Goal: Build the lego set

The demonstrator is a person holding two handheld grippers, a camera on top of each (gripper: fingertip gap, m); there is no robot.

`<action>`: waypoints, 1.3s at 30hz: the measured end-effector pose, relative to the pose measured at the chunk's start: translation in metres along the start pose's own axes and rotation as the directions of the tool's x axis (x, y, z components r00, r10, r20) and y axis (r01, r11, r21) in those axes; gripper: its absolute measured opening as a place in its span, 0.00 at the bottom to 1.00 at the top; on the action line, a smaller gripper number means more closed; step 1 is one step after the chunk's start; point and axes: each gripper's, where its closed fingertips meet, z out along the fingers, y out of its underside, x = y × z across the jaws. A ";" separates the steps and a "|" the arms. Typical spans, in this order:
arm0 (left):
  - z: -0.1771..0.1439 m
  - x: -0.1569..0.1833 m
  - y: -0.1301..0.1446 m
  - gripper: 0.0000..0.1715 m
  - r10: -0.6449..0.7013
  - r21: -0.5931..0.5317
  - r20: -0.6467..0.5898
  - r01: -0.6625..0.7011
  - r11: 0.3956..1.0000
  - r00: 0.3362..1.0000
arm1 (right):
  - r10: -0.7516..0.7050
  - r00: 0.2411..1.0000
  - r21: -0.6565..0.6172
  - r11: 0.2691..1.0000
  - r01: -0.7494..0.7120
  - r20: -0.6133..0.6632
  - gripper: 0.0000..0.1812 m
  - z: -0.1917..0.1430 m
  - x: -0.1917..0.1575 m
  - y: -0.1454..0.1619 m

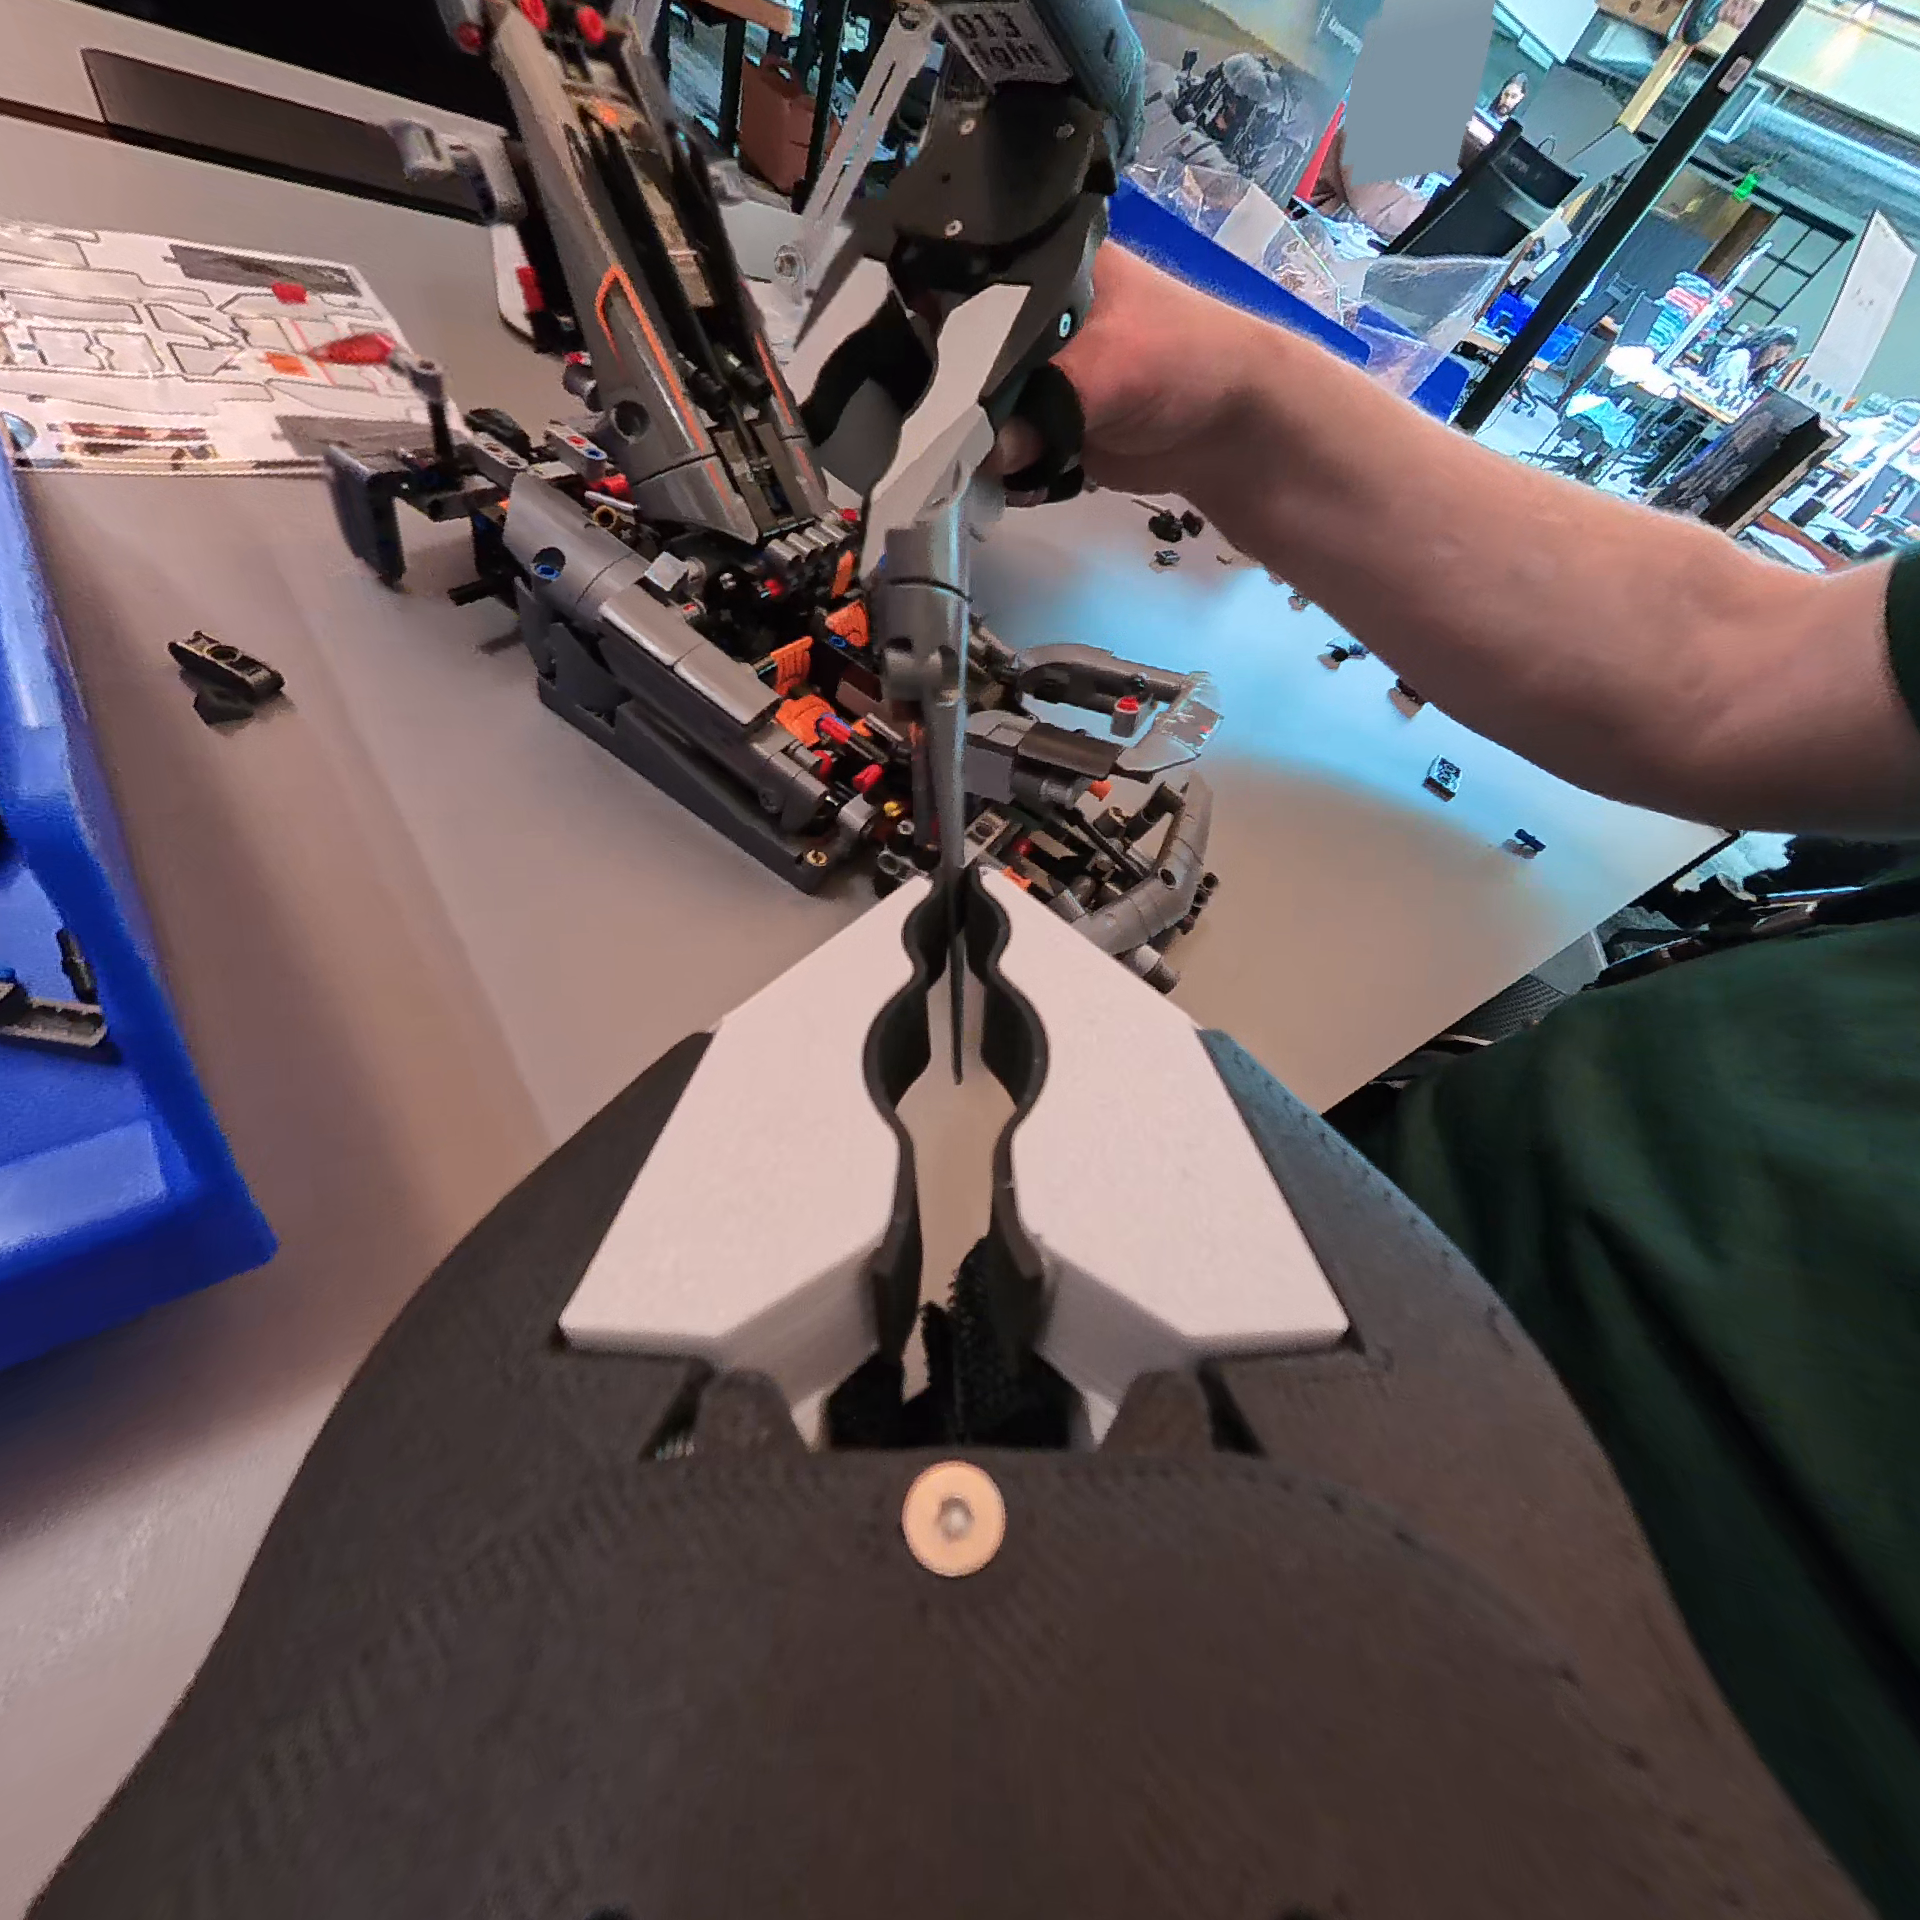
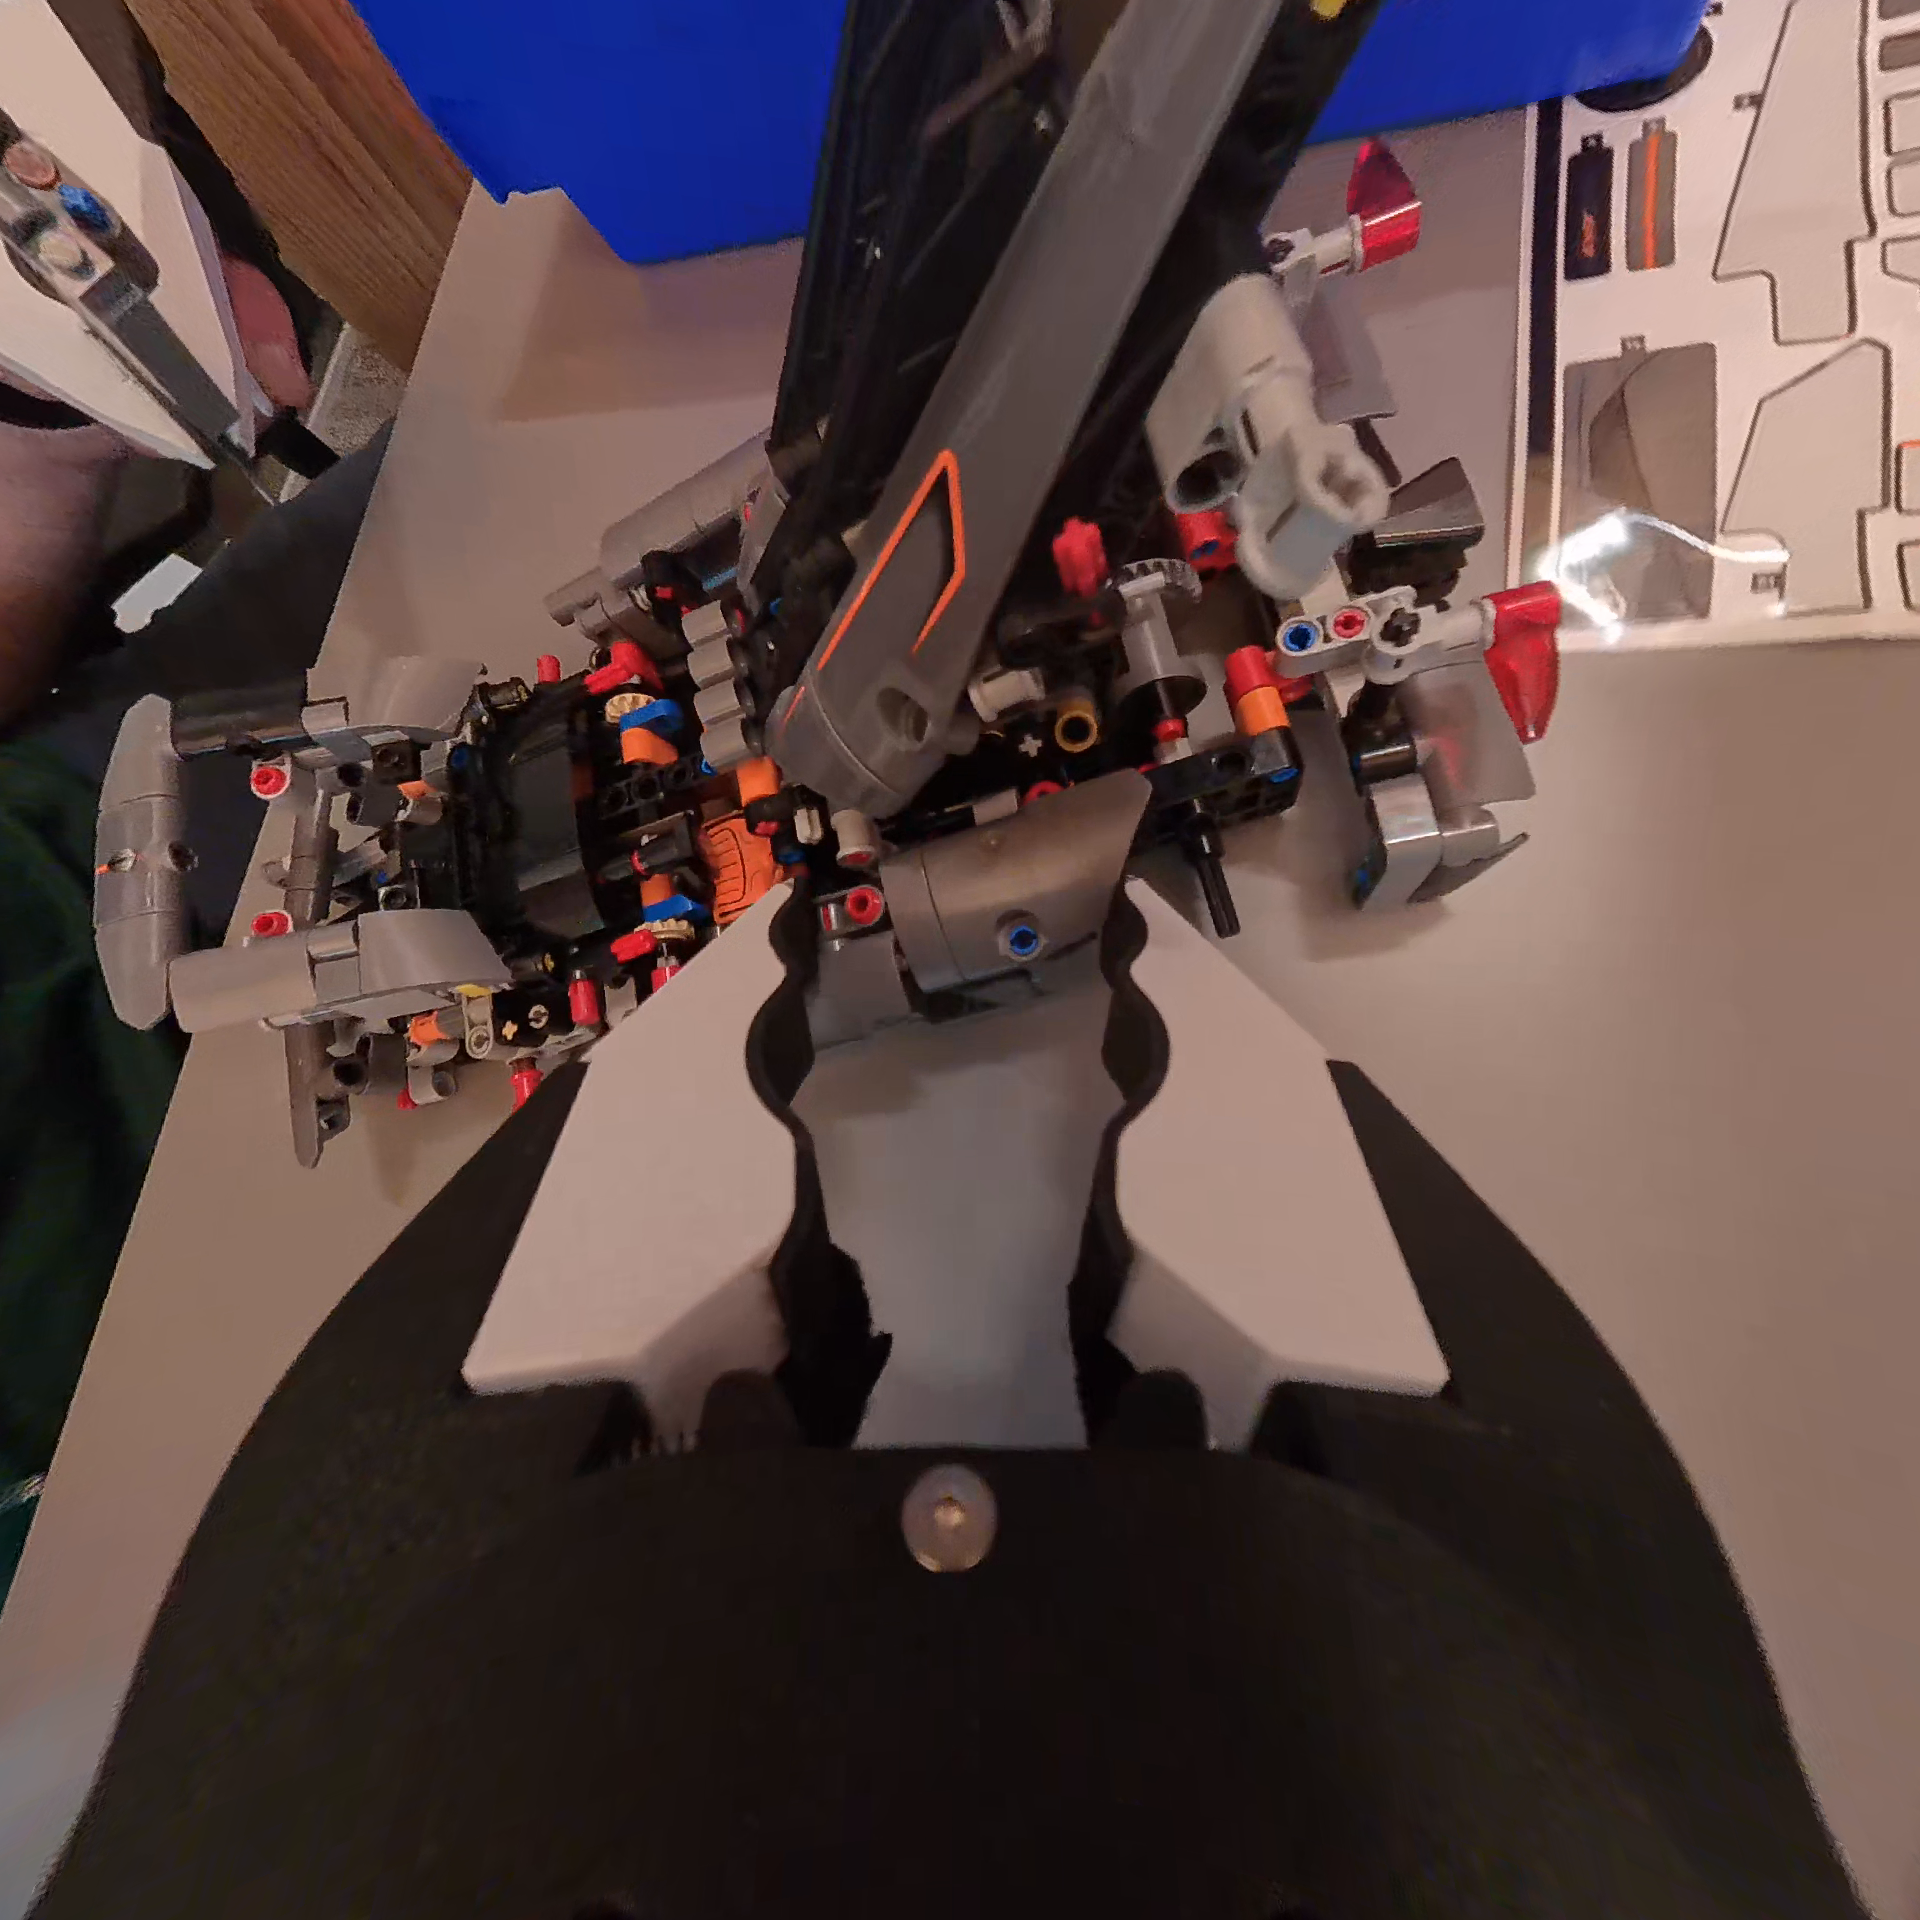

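Observation:
A partly built grey, black and orange lego car [image 1: 675, 665] lies on the white table, with a long dark section [image 1: 644, 260] raised upright. My left gripper [image 1: 951, 894] is shut on a thin grey lego panel [image 1: 940, 748], seen edge-on, held above the car's near end. My right gripper [image 1: 914, 488], held by a hand, reaches down onto the car from above. In the right wrist view, the right gripper [image 2: 961, 904] is closed around a grey side panel [image 2: 997, 883] of the car [image 2: 727, 790]. The left gripper [image 2: 208, 416] and its panel [image 2: 156, 332] show at upper left.
A blue bin [image 1: 83, 1039] stands at the left and also shows in the right wrist view [image 2: 623, 104]. A sticker sheet [image 1: 156, 332] lies behind the car. A loose black piece [image 1: 223, 665] lies left of the car; small pieces [image 1: 1444, 774] lie to the right. A person's forearm [image 1: 1455, 644] crosses above the table. The left gripper's tips are roughly 20 cm from the right gripper's. Between my right fingertips and the loose black piece [image 1: 223, 665] there is roughly 15 cm.

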 end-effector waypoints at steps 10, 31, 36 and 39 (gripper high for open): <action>0.025 0.011 -0.018 0.00 0.054 -0.019 -0.070 -0.056 0.998 0.996 | 0.122 0.987 0.033 0.992 -0.119 -0.106 0.29 -0.049 -0.009 0.055; 0.101 0.034 -0.093 0.00 0.147 -0.005 -0.317 -0.156 0.988 0.937 | 0.430 0.771 0.375 0.888 -0.267 -0.470 0.32 -0.171 -0.041 0.114; 0.126 0.042 -0.119 0.00 0.173 0.026 -0.418 -0.179 0.984 0.892 | 0.216 0.812 0.360 0.933 -0.008 -0.542 0.23 -0.212 -0.064 0.044; 0.140 0.051 -0.132 0.00 0.216 0.060 -0.493 -0.215 0.975 0.843 | 0.091 0.857 0.345 0.933 0.105 -0.507 0.23 -0.211 -0.077 0.000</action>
